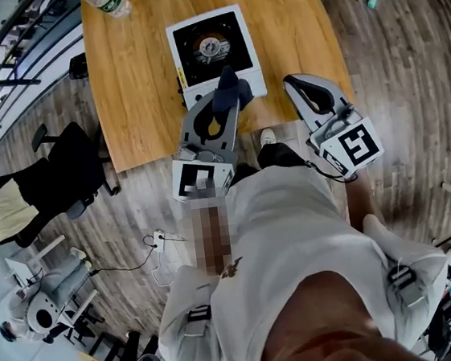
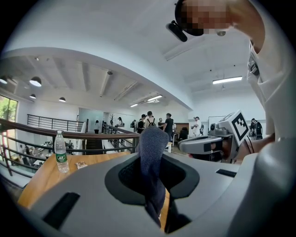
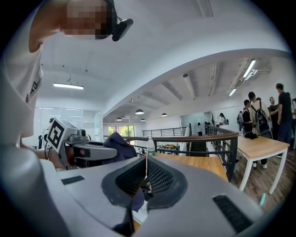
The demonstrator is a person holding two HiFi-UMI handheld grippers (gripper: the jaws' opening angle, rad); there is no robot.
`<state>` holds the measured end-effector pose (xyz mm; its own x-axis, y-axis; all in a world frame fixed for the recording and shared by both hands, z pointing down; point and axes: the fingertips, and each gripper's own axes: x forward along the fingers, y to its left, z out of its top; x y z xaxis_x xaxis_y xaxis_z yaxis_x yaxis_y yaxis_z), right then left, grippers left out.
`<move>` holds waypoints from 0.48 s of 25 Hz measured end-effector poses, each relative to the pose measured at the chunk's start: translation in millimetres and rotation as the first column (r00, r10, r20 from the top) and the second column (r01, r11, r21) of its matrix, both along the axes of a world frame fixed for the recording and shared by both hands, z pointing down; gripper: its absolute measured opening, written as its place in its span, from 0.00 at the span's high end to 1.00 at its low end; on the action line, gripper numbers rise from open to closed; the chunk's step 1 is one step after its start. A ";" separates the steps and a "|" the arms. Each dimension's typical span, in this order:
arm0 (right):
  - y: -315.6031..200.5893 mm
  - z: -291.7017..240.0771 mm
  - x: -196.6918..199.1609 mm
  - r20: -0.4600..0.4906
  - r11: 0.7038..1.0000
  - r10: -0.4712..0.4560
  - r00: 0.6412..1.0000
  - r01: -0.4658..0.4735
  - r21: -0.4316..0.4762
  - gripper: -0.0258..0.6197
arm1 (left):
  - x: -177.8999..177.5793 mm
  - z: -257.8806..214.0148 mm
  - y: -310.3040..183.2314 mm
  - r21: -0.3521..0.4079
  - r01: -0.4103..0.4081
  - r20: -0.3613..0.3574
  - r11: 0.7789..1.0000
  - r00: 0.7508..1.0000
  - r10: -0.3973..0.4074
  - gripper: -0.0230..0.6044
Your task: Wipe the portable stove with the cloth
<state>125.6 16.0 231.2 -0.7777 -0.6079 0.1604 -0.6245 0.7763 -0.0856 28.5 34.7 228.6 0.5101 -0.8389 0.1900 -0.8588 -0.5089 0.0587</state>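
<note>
While left tool [image 1: 225, 87] grips cloth [image 1: 236, 92] at stove [image 1: 193, 35], closed right tool [image 1: 294, 87] hovers beside it.

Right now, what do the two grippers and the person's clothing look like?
Both the left gripper and the right gripper have smooth grey shells that taper to rounded tips, with black ribbed pads lining the jaws. Each carries a white cube printed with black square markers at its rear. The person wears a white shirt.
</note>
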 end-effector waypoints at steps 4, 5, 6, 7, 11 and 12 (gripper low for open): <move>-12.8 11.9 6.9 -0.003 0.999 0.003 1.000 -0.003 -0.033 0.93 | 7.5 11.2 -11.9 -0.019 -0.005 0.015 1.000 1.000 0.006 0.83; -15.0 15.6 7.6 -0.003 0.999 0.005 1.000 -0.005 -0.042 0.93 | 9.3 15.2 -14.4 -0.025 -0.009 0.016 1.000 1.000 0.009 0.83; -16.6 19.7 7.8 -0.003 0.999 0.006 1.000 -0.007 -0.051 0.93 | 10.8 19.5 -16.7 -0.033 -0.012 0.015 0.999 1.000 0.012 0.83; -17.7 24.1 7.5 -0.004 0.998 0.007 1.000 -0.008 -0.061 0.93 | 11.9 24.2 -18.6 -0.043 -0.015 0.013 0.999 1.000 0.016 0.83; -19.2 41.5 3.2 -0.018 0.995 0.013 1.000 -0.015 -0.097 0.93 | 14.4 40.9 -24.5 -0.074 -0.040 -0.001 0.996 0.999 0.040 0.83; -19.4 45.2 2.6 -0.022 0.994 0.019 1.000 -0.021 -0.104 0.93 | 15.5 44.5 -25.7 -0.078 -0.051 -0.003 0.996 0.999 0.051 0.83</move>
